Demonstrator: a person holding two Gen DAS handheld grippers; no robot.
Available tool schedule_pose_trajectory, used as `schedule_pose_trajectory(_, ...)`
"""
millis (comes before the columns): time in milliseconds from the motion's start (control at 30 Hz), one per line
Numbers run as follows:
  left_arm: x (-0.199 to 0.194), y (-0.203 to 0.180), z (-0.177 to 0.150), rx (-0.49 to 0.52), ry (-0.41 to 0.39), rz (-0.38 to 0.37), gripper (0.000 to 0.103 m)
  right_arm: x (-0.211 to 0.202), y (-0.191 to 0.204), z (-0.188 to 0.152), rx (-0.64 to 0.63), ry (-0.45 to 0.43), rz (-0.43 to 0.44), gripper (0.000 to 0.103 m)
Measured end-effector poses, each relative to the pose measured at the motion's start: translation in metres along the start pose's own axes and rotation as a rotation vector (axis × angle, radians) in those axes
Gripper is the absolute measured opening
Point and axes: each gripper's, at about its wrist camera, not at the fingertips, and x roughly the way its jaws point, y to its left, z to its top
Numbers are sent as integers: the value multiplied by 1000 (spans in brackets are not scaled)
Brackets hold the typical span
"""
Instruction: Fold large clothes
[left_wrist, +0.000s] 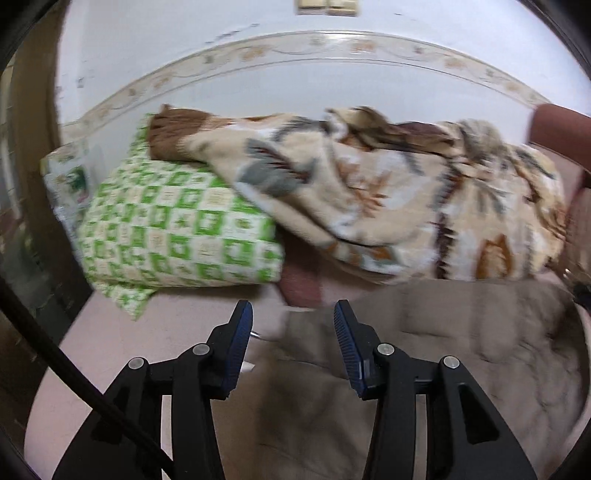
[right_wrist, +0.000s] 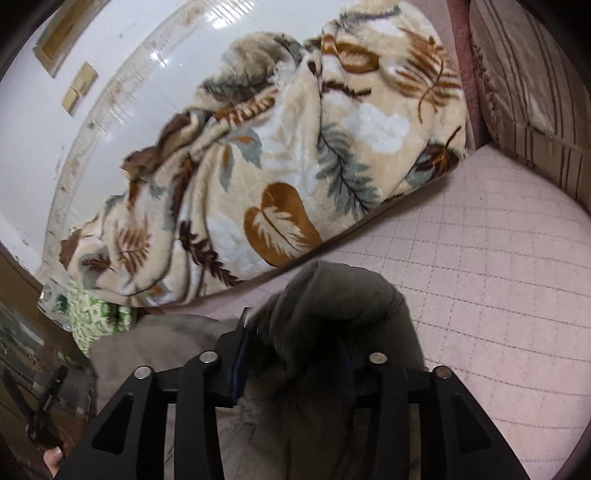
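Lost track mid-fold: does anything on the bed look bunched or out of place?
Yes. A thick fold of the grey garment is bunched up between the right claw's fingers rather than flat. The leaf-print blanket behind lies rumpled.

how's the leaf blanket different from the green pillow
The leaf blanket is plush, cream with brown and grey leaves; the green pillow is smooth, with green-and-white squares. The blanket is crumpled in a long heap, the pillow a neat block. The blanket's end drapes over the pillow. Both sit by the wall on the pink bed.
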Motion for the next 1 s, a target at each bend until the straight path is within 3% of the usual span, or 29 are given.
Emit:
schedule_pose_trajectory(133,-2,-31,-15,34,53,-90,46,-26,18,-6,-73,-40,4,58)
schedule_pose_trajectory(233,10,-52,-31,52,97,-119,46,-28,49,-28,-217,-22,-16,59)
schedule_pose_trajectory(400,53,-62,-52,32,180,-89,46,7,75,-67,-403,40,-110,59)
schedule_pose_trajectory(533,91,-62,-69,42,264,-59,59,45,68,-80,-495,66,-236,59)
schedule_pose_trajectory(700,120,-61,-78,19,334,-72,67,73,45,-79,-450,165,-210,60)
schedule_pose_trajectory(867,139,-69,-82,31,366,-31,70,90,34,-79,-415,225,-203,60)
schedule_pose_trajectory(1000,129,-69,-75,16,393,3,70,92,34,-78,-400,253,-219,60)
